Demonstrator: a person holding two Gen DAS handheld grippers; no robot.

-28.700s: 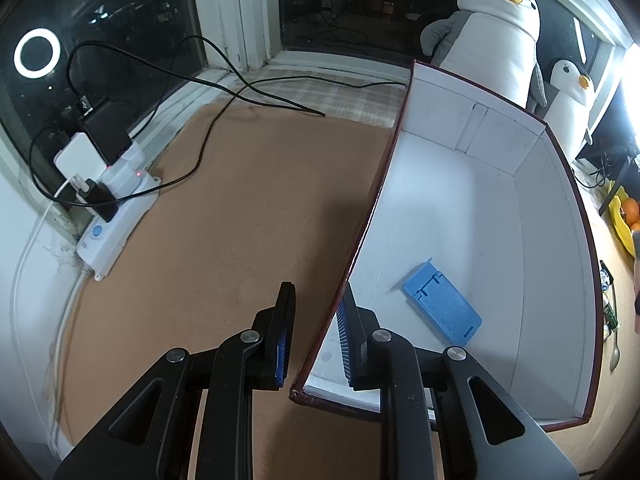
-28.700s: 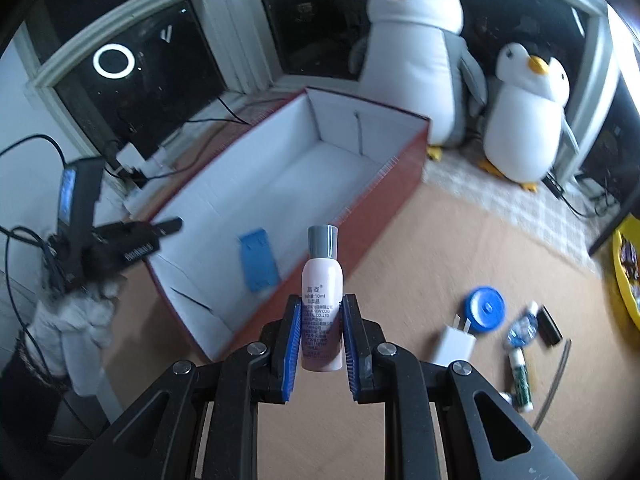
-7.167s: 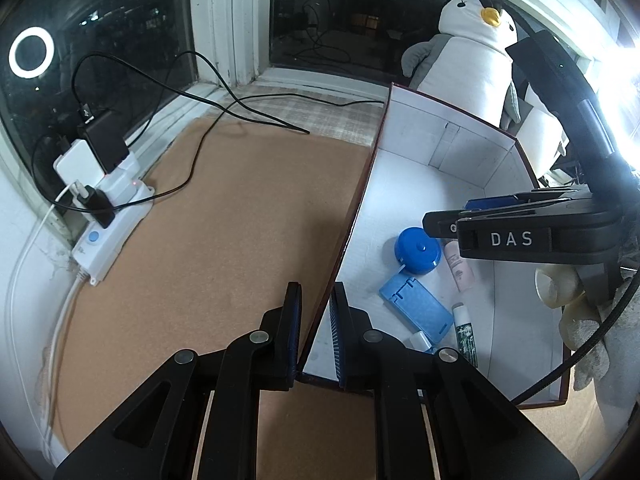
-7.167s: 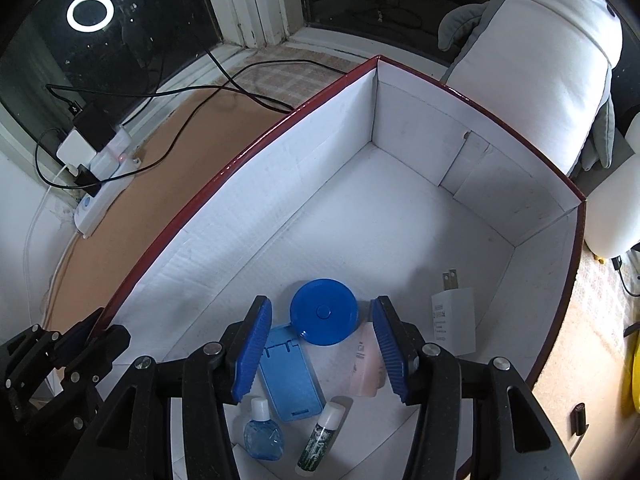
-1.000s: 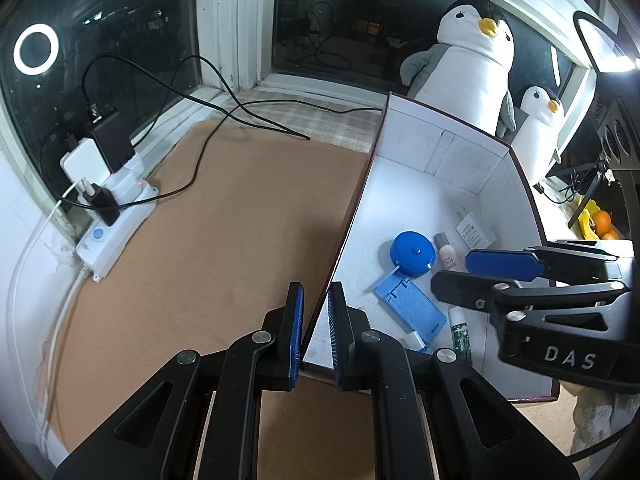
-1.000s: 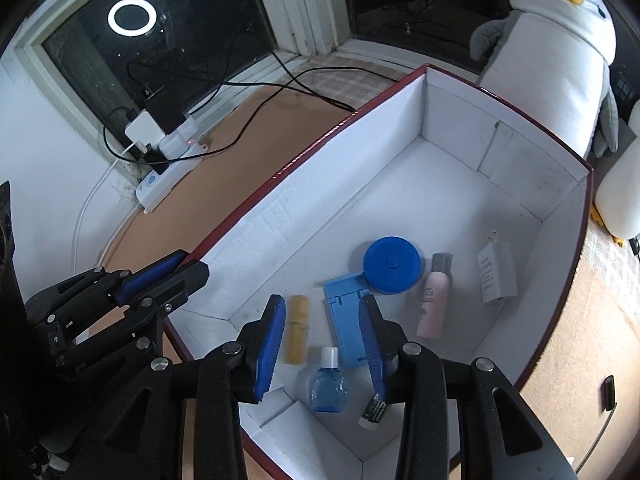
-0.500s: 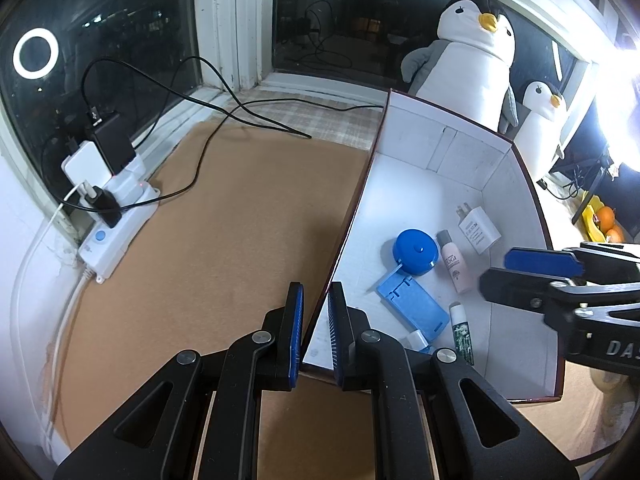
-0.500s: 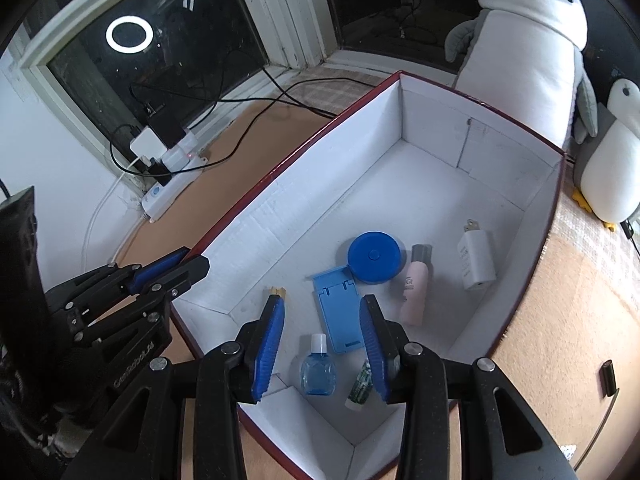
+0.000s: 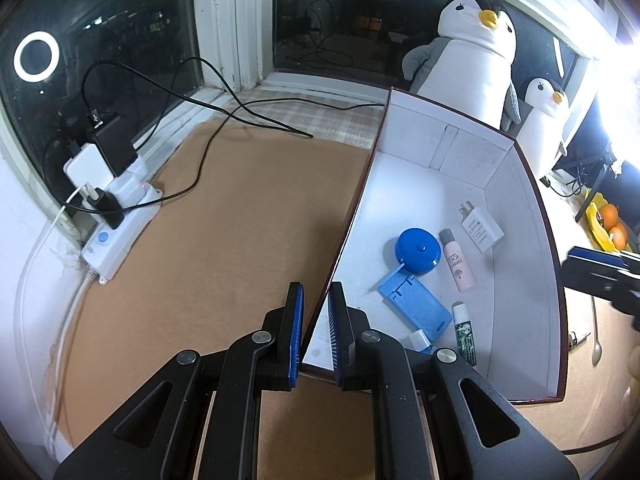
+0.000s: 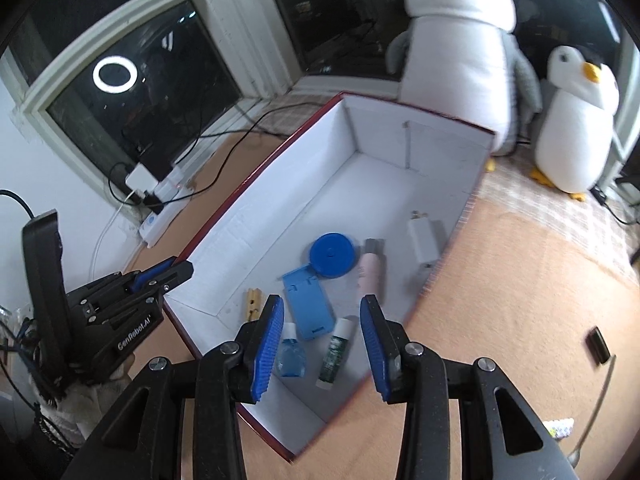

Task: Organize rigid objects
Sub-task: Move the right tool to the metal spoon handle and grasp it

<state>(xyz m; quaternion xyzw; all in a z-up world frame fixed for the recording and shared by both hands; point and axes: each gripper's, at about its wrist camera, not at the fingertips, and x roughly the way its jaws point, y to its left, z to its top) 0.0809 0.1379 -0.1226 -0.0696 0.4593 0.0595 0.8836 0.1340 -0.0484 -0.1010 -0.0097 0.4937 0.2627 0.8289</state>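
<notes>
Left gripper [image 9: 316, 328] clamps the box [image 9: 352, 216] wall to steady it; right gripper [image 10: 320, 344] hangs apart, empty, ready for more.

We see a long cardboard box [image 10: 256, 216], dark red outside and white inside, open-topped on the floor. On its white bottom lie a round blue disc [image 10: 332, 255], a flat blue plastic stand [image 10: 307, 306] touching it, a pale pink bottle with a grey cap [image 10: 370, 270] on its side, a white plug adapter [image 10: 423, 241], a small blue dropper bottle [image 10: 291, 354], a green-labelled white tube [image 10: 335, 354] and a wooden clothes peg [image 10: 252, 302].
</notes>
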